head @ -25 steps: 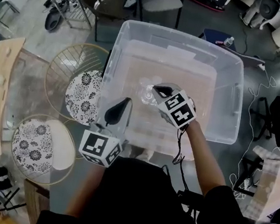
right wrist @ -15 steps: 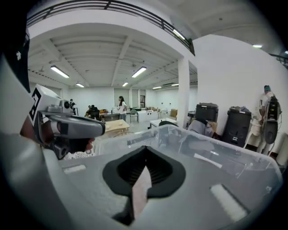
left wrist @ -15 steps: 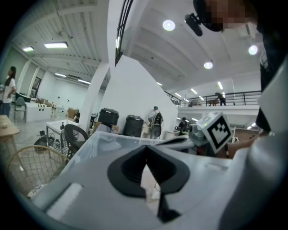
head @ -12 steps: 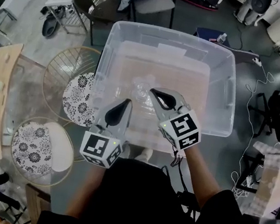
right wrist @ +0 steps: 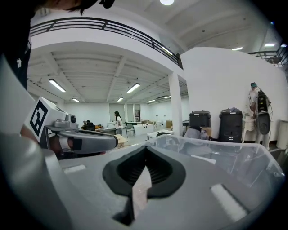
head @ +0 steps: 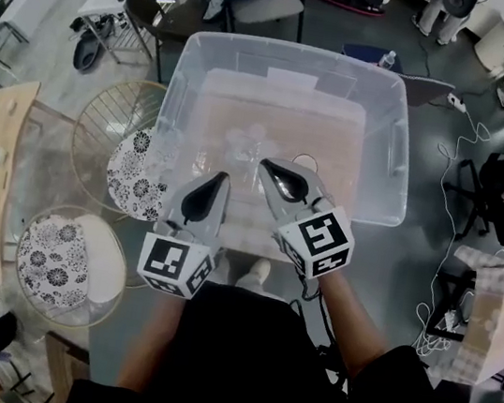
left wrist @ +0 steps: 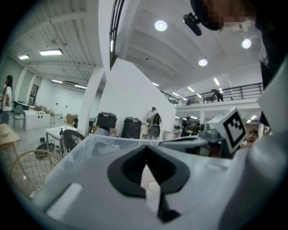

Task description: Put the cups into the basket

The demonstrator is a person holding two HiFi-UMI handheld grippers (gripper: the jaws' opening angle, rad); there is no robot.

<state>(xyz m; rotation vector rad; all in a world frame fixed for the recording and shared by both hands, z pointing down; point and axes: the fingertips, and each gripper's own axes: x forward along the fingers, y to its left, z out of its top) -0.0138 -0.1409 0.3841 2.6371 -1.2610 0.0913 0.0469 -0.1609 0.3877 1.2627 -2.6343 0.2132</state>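
Head view shows the left gripper (head: 221, 180) and right gripper (head: 266, 165) both closed and empty over the clear plastic bin (head: 295, 49), where the clear cups (head: 248, 138) sit, so a careless dip could knock them about.

Head view steeply down over clear tub (head: 295, 51), both gripper views near-level across its rim

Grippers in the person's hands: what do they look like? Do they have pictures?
The left gripper and right gripper are pale grey with black, pointed jaws. Each carries a white cube printed with black square markers. A black cable trails from the right one. The person wears a black short-sleeved top.
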